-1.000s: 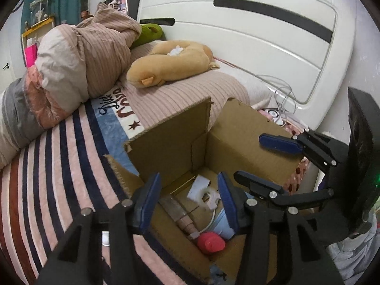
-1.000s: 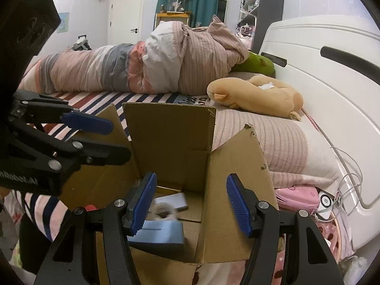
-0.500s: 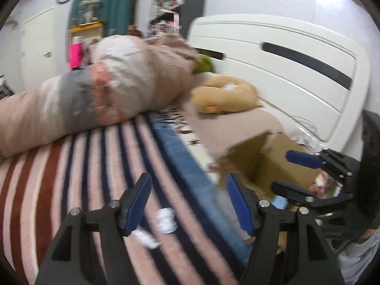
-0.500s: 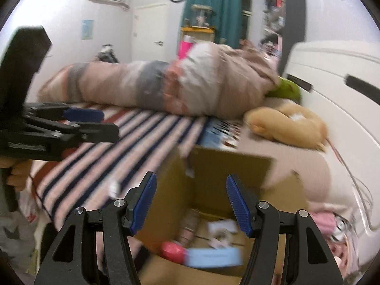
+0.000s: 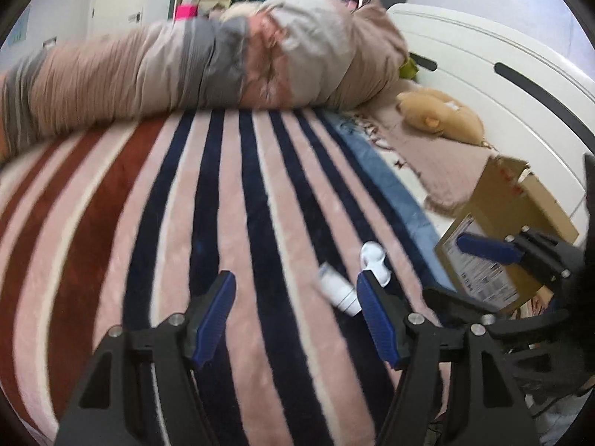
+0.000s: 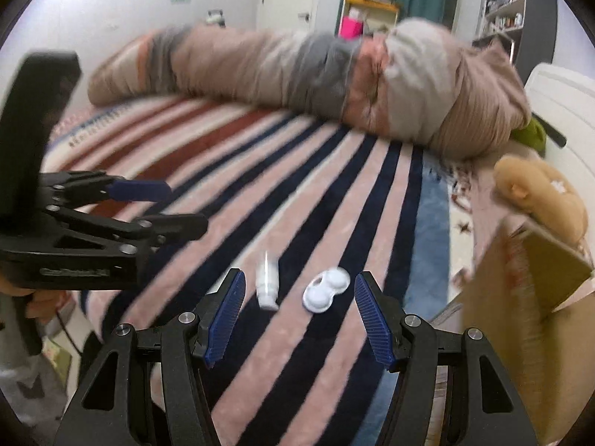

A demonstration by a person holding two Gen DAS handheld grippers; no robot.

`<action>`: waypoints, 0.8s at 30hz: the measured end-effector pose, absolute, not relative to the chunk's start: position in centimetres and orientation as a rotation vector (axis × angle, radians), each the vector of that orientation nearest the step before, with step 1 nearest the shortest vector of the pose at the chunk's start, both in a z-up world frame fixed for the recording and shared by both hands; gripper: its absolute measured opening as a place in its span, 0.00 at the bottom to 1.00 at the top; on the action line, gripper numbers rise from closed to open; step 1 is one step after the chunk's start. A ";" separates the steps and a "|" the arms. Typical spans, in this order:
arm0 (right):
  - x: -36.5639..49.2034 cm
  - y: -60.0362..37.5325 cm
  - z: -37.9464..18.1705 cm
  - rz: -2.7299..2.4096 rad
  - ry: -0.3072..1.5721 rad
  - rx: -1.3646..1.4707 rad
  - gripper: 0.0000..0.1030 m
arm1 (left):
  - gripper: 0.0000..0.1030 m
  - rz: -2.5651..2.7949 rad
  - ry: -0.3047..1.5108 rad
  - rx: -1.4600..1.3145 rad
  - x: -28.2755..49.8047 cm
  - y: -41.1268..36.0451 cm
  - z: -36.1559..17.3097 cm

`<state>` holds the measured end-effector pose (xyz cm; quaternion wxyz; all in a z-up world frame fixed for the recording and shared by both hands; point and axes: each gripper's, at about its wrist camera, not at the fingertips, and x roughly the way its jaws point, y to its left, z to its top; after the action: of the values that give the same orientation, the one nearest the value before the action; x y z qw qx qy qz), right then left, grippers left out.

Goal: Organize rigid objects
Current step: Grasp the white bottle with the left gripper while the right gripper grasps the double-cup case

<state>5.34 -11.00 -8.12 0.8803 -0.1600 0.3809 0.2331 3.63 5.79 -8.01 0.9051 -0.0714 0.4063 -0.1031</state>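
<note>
Both views have swung off the cardboard box (image 6: 520,297): a second ago its open interior filled the lower centre of each frame; now it sits at the right edge, and the striped blanket (image 5: 186,204) fills the middle.

Left gripper (image 5: 295,316): jaws about half spread, wider than a second ago, nothing between the pads. Right gripper (image 6: 297,316): jaws half spread, unchanged, empty.

Task items, right wrist view: a small white bottle (image 6: 268,286) lies on its side at lower centre, just inside the left pad; a white twin-well case (image 6: 326,290), possibly a contact lens case, lies just beside it, nearer the right pad. Both rest on the blanket, apart from the fingers. In the left wrist view the same bottle (image 5: 338,291) lies right of centre, close by the right-hand pad, with the case (image 5: 373,260) beyond it.

Step in hand, as judged: the approach to the next loose item, after a drop at the box.

Next move calls for: picking one target per gripper, centring it between the pads, lowering onto the soft pile, closing. The bottle is round and may roll; the case is flat and low, so the pads must reach down to the blanket.

Frames are motion-blurred; finer detail not readable.
</note>
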 end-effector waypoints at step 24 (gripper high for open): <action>7.3 -14.9 -16.5 0.436 0.879 -0.218 0.26 | 0.35 -0.305 0.972 -0.234 8.9 -0.2 -15.5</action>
<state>7.25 -14.93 -16.46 0.8763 -0.1043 0.4213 0.2091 8.89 -0.22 -15.51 0.8665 -0.1116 0.4642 -0.1456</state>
